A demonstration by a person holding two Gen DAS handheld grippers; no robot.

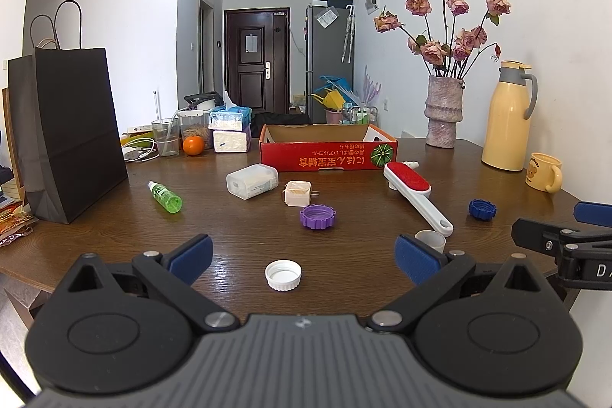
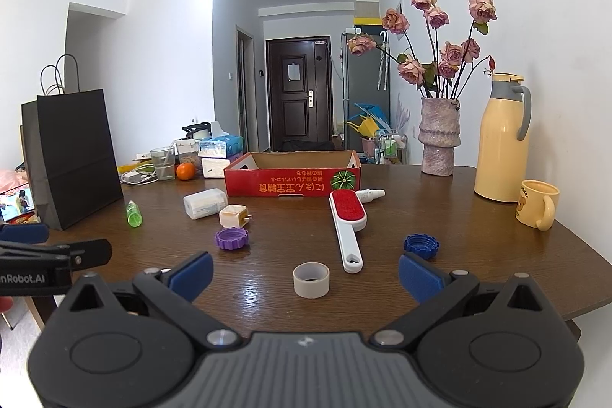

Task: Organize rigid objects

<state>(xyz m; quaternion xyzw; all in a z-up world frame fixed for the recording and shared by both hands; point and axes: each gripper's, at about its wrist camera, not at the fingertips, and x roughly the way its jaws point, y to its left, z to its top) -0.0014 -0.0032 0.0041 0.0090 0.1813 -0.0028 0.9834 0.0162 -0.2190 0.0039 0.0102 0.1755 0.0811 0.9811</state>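
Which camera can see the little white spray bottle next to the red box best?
The right wrist view. There the white spray bottle lies in plain sight beside the red box, behind the lint brush. In the left wrist view the brush covers most of it; only its tip peeks out.

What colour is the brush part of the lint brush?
Red, on the white-handled lint brush; clearest in the right wrist view.

A black paper bag (image 1: 65,136) stands at the left of the wooden surface (image 1: 237,239). Behind it sit a glass (image 1: 165,137), an orange (image 1: 192,145) and stacked tissue packs (image 1: 229,130). At the right, a vase of dried roses (image 2: 439,136) stands beside a yellow thermos (image 2: 502,140), with a yellow mug (image 2: 537,203) nearer. A dark door (image 1: 255,62) closes the hallway.
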